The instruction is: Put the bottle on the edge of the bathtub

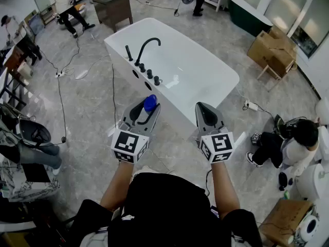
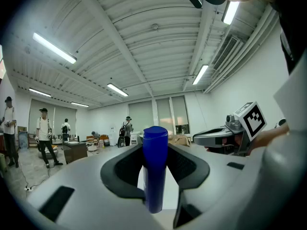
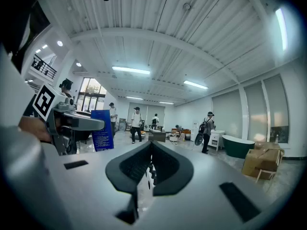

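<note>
You have two grippers, left gripper (image 1: 146, 109) and right gripper (image 1: 203, 107), one blue bottle (image 1: 149, 103), and two bathtubs: white bathtub (image 1: 121, 40) near, green bathtub (image 1: 247, 14) far right.

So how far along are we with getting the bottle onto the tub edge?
Done: the blue bottle is picked up, clamped upright in the left claw. In hand: it hangs in the air, not yet on the white bathtub; the right claw is shut and empty beside it. Left: carry it to the rim, perhaps a bare stretch near the black faucet, set it down and let go.
</note>
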The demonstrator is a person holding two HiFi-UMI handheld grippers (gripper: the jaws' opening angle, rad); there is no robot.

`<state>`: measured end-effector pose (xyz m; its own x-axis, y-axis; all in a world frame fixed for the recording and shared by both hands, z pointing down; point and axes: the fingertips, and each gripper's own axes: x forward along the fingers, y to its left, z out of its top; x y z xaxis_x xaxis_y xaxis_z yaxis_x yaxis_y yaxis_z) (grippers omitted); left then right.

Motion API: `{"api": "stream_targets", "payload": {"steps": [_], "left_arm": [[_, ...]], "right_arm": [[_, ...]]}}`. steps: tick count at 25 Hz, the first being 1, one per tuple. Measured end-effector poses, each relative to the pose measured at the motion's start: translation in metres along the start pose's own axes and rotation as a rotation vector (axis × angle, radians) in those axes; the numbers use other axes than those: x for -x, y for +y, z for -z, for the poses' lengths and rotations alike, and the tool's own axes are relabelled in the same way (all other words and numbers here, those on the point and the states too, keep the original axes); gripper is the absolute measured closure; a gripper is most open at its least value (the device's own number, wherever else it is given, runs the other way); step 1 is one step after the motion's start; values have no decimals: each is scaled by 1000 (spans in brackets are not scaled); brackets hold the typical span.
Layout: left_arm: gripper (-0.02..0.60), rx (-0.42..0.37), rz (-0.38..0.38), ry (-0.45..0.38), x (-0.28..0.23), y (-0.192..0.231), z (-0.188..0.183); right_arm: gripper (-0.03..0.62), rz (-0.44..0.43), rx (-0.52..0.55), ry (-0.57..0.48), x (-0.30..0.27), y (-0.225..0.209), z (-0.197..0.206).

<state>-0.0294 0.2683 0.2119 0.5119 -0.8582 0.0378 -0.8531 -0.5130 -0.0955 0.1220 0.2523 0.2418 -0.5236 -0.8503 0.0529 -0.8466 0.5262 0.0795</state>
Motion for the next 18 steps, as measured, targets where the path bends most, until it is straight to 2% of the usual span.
{"api": "stream_targets", "payload": {"steps": [4, 18], "left_arm": [[420, 7, 6, 3, 0, -8, 0], [420, 23, 3, 13, -2, -21, 11]], "right_arm": [[572, 14, -16, -2, 8, -4, 3], [572, -22, -63, 32, 15, -4, 25]]}}
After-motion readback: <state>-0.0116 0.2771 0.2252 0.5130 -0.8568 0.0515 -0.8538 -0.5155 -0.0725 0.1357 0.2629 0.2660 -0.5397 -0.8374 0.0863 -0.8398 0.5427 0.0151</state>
